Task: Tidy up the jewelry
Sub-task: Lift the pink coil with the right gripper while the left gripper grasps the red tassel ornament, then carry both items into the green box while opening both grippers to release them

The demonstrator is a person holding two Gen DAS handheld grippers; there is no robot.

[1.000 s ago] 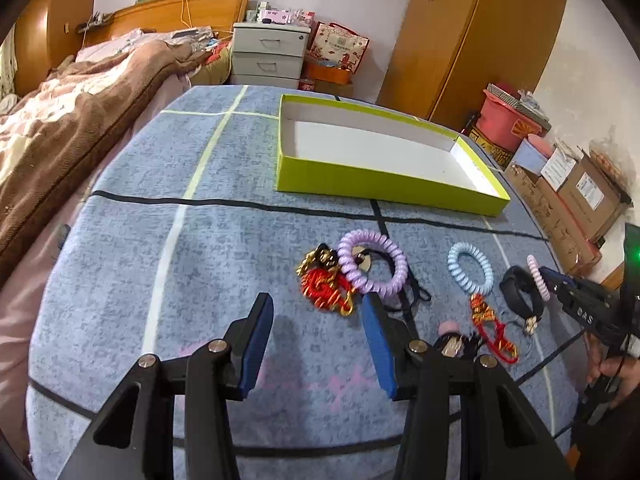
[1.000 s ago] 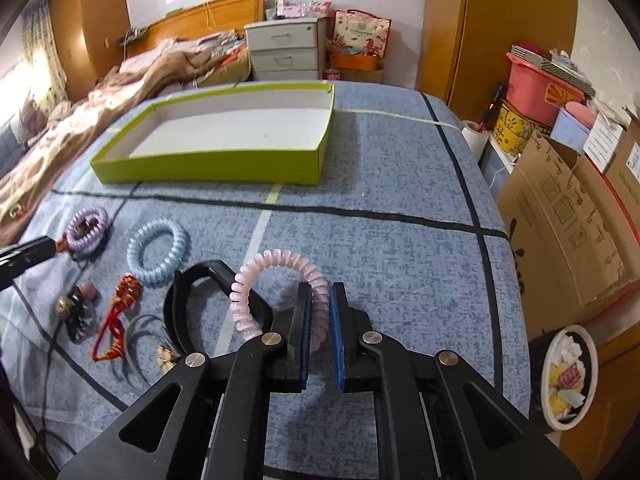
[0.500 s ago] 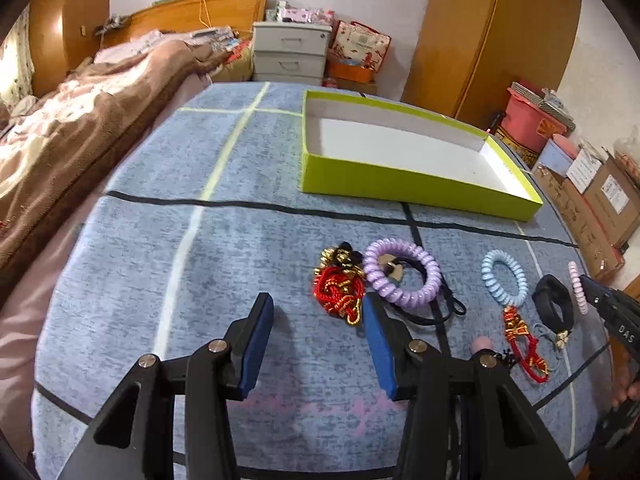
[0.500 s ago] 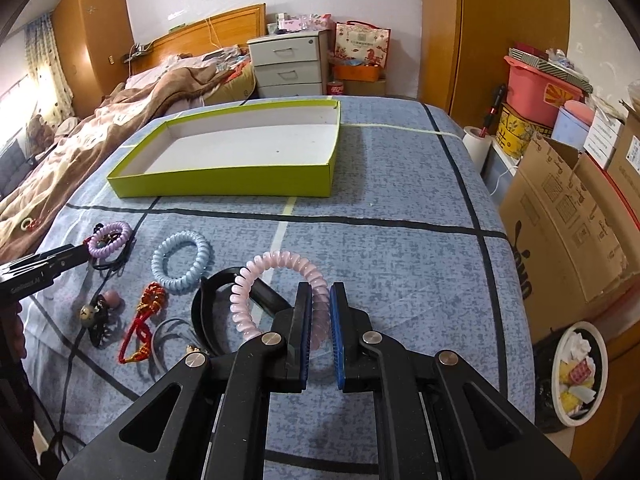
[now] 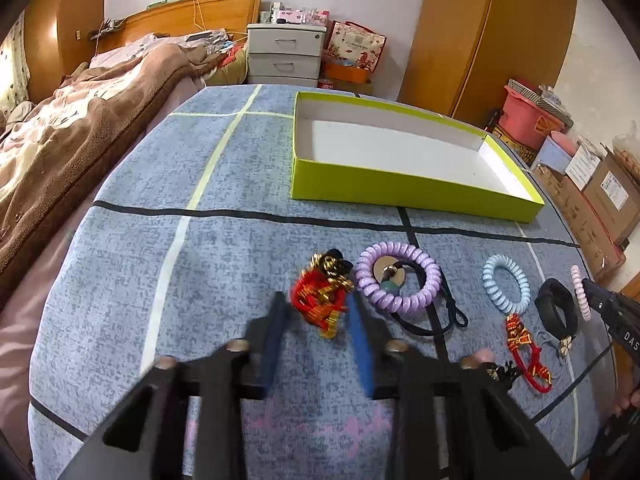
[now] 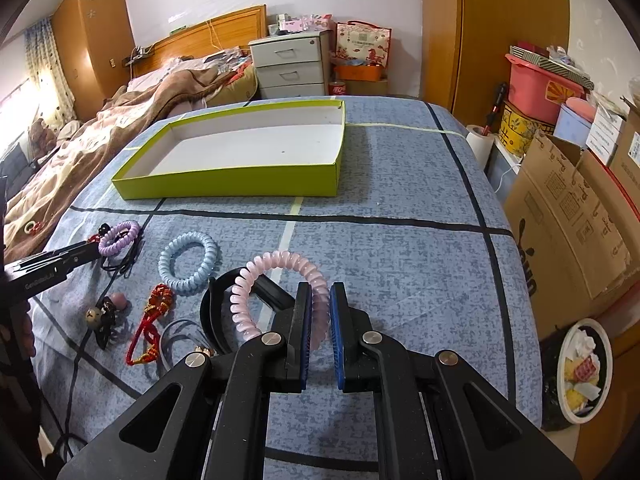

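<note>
Advanced since a second ago: left claw (image 5: 316, 316), wide, now straddling red-gold bracelet (image 5: 322, 298). Right claw (image 6: 319, 312) pinching pink coil (image 6: 280, 292), green box (image 6: 240, 184) ahead-left.

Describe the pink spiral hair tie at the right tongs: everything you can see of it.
The pink spiral hair tie is a glossy, pale pink coil, plastic by its look, forming a closed ring. It stands tilted up off the blue bedspread, one side pinched between the blue pads of the right tongs. Its far arc overlaps a black band lying behind it. The left wrist view shows it edge-on at the tongs' tip.
</note>
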